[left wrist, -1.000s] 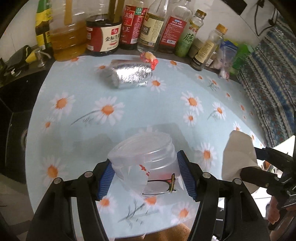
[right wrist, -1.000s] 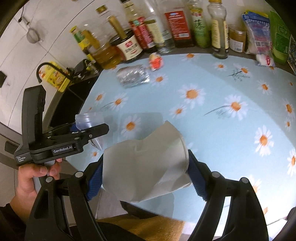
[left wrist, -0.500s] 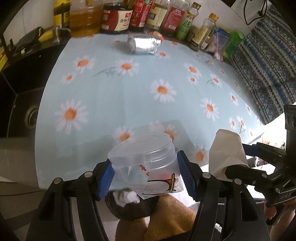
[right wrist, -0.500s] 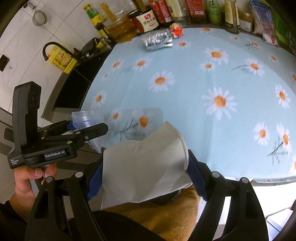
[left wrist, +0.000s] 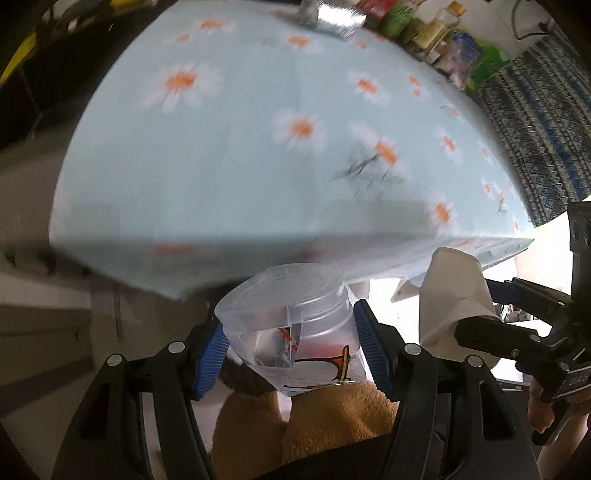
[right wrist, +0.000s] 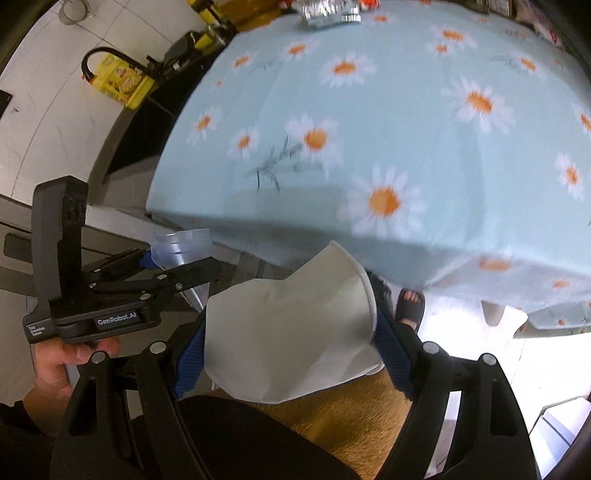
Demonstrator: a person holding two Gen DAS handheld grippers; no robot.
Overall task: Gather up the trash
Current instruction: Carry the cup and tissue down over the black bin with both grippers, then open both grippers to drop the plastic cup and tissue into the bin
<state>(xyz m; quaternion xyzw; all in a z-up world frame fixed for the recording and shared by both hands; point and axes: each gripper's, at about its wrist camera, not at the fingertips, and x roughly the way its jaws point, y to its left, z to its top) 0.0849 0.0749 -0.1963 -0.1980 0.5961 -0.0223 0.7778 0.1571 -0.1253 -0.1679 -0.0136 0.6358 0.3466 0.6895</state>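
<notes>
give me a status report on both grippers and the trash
Left gripper shut on clear plastic cup. Right gripper shut on crumpled paper cup. Both held past the table edge. Foil wrapper still on table.

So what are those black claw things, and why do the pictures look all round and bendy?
The claws are two grabbers that a person holds, one in each hand. Each has a tiny camera looking along its fingers, and the lens bends the picture. One picture comes from the left gripper, which squeezes a see-through plastic cup. The other comes from the right gripper, which squeezes a squashed white paper cup. There you can also see the person's hand holding the left grabber. Behind is a table with a blue daisy tablecloth. At its far end lies a crinkly silver foil wrapper. Both cups are off the table, past its edge.
</notes>
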